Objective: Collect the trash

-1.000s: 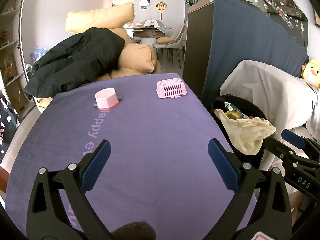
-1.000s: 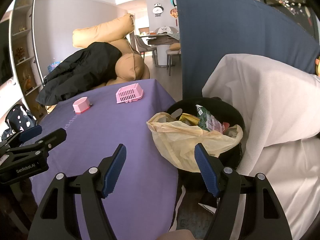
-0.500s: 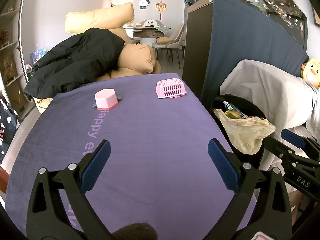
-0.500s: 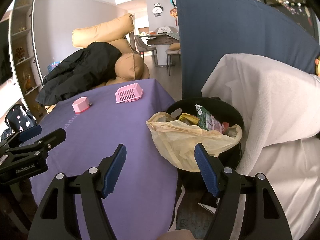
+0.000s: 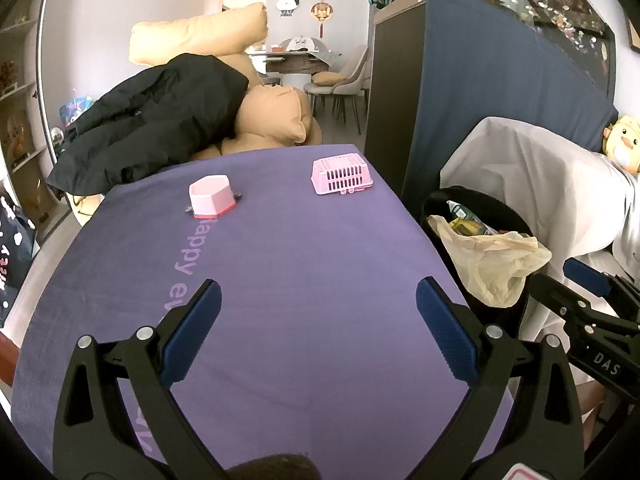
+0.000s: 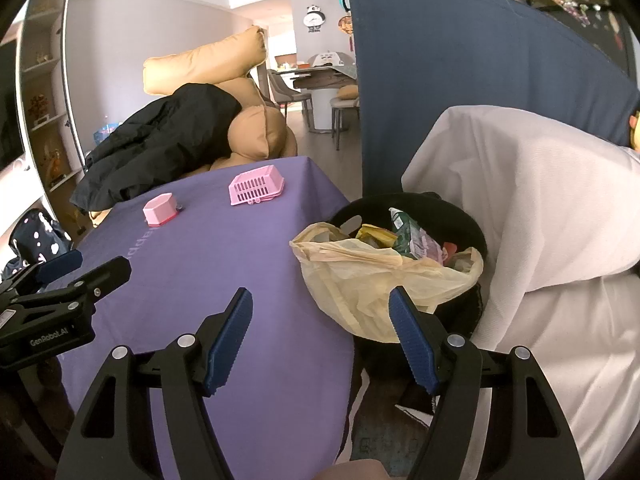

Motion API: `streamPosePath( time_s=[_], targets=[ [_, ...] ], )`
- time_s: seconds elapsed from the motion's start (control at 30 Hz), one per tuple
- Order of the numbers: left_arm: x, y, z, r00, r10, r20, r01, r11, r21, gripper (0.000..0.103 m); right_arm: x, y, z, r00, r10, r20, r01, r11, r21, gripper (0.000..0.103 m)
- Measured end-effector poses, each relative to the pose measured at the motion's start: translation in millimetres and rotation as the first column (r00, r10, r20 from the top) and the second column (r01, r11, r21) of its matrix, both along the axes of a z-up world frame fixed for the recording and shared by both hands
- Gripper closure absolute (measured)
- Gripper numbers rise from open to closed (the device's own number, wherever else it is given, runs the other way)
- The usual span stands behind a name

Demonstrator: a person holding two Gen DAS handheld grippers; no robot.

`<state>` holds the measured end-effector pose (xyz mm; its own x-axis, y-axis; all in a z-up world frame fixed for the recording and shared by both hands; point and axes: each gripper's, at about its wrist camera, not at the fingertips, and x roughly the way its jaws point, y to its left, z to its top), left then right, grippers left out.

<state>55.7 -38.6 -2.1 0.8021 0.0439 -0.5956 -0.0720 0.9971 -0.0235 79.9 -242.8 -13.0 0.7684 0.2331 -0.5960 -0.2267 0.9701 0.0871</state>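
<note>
Where the purple cloth covers it, the desk (image 5: 280, 280) itself is hidden. Beside its right edge stands a round black bin (image 6: 460, 216); its crinkled yellowish liner bag (image 6: 360, 280) holds wrappers, partly hidden. Left gripper (image 5: 318, 300) and right gripper (image 6: 320, 312) gape wide, empty.

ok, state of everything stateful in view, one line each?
Left gripper: jaws open, nothing between.
Right gripper: jaws open, nothing between.
Black round trash bin: uncovered, filled with wrappers.
Yellowish plastic liner bag: mouth open, draped over the rim.
Pink slotted plastic basket: upside down.
Pink hexagonal box: lying on the purple cloth.
</note>
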Motion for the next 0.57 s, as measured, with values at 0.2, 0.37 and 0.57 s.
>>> streamPosePath(
  time_s=[0.2, 0.37, 0.57],
  targets=[
    [2.0, -1.5, 0.5, 1.000, 0.000, -0.004, 0.000, 1.000, 0.009, 0.010, -0.8, -0.2, -1.4, 1.000, -0.005, 0.000, 0.005, 1.000, -0.001, 0.036],
    [1.8, -1.7, 0.7, 1.000, 0.008, -0.002, -0.008, 1.000, 0.010, 0.010, -0.3, -1.5, -2.1, 1.000, -0.006, -0.001, 0.006, 1.000, -0.001, 0.036],
    [8.0, -12.4, 2.5, 0.999, 0.004, -0.037, -0.002, 0.999, 0.051, 0.010, 0.6, -10.5, -1.8, 0.999, -0.035, 0.002, 0.035, 0.999, -0.007, 0.036]
  ],
)
